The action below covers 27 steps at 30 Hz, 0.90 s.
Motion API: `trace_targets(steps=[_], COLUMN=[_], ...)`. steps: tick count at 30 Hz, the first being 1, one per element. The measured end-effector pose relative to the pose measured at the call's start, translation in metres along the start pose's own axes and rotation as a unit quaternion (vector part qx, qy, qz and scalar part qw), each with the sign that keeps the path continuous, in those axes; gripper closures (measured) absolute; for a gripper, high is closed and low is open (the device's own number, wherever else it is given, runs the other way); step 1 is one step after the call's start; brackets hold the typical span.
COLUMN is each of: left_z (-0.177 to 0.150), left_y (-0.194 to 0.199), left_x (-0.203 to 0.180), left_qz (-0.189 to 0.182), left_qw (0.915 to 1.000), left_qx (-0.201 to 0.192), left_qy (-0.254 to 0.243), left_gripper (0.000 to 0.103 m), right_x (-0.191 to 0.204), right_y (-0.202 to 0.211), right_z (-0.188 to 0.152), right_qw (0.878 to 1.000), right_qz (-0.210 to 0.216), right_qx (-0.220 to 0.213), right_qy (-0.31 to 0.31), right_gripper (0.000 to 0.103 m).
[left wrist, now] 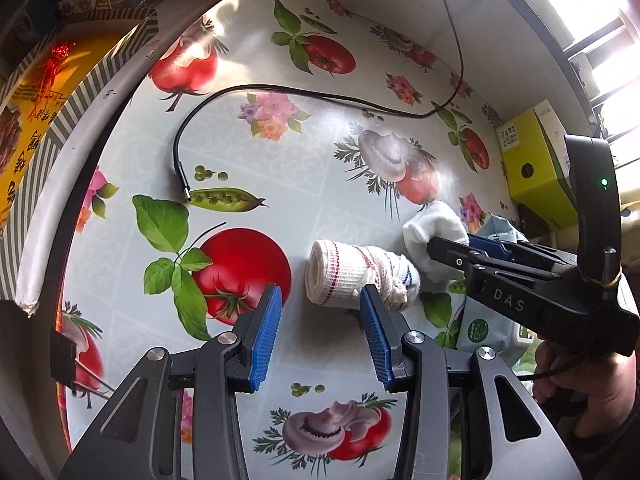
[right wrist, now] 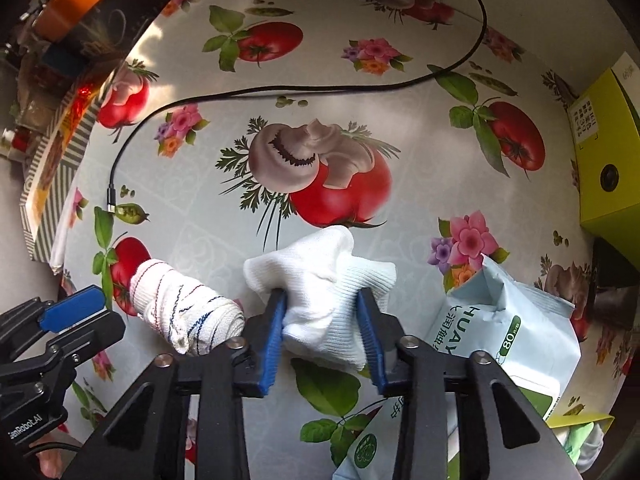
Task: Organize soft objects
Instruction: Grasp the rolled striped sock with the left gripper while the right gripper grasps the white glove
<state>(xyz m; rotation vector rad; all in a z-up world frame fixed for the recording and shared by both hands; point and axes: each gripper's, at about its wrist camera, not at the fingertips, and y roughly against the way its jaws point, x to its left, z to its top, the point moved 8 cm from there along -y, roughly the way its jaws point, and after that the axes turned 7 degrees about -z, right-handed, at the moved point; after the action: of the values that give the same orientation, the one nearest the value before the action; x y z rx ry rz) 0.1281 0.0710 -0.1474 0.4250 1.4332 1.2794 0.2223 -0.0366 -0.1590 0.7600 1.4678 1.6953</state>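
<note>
2 soft things lie on the counter [right wrist: 420,128]: the right hand-held gripper [right wrist: 322,332] clenches the white sock [right wrist: 324,280]; the left hand-held gripper [left wrist: 320,332] hangs released over the rolled cloth [left wrist: 352,276]. Next, lifting the sock.

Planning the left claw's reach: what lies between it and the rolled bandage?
Only bare tablecloth: in the left wrist view the open left claw hovers just short of the rolled bandage.
</note>
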Motion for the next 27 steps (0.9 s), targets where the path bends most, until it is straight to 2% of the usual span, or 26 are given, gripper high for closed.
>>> trace_targets(steps=[3,14,19,27], left_z=[0.002,-0.010,-0.019,-0.016], left_y=[-0.002,0.003,0.002,-0.012], left_x=[-0.003,0.016,0.023,0.013], left_qz=[-0.008,-0.012,-0.015,-0.012], left_qw=[0.9999,0.9984,0.9972,0.9976], left_qx=[0.001,0.003,0.009,0.022], left_qy=[0.008,0.055,0.073,0.064], left_gripper=[0.061,0.061,0.054,0.054], right_x=[0.005,0.058,0.067,0.053], right_y=[0.005,0.016,0.016,0.027], right_z=[-0.001,-0.039,-0.056,-0.057], right_qw=[1.000,0.995,0.994,0.996], right_qz=[0.001,0.059,0.077,0.058], right_qx=[-0.006,0.005,0.014,-0.002], right_qy=[0.016,0.075,0.079,0.062], right_gripper=[0.087,0.088,0.088,0.088])
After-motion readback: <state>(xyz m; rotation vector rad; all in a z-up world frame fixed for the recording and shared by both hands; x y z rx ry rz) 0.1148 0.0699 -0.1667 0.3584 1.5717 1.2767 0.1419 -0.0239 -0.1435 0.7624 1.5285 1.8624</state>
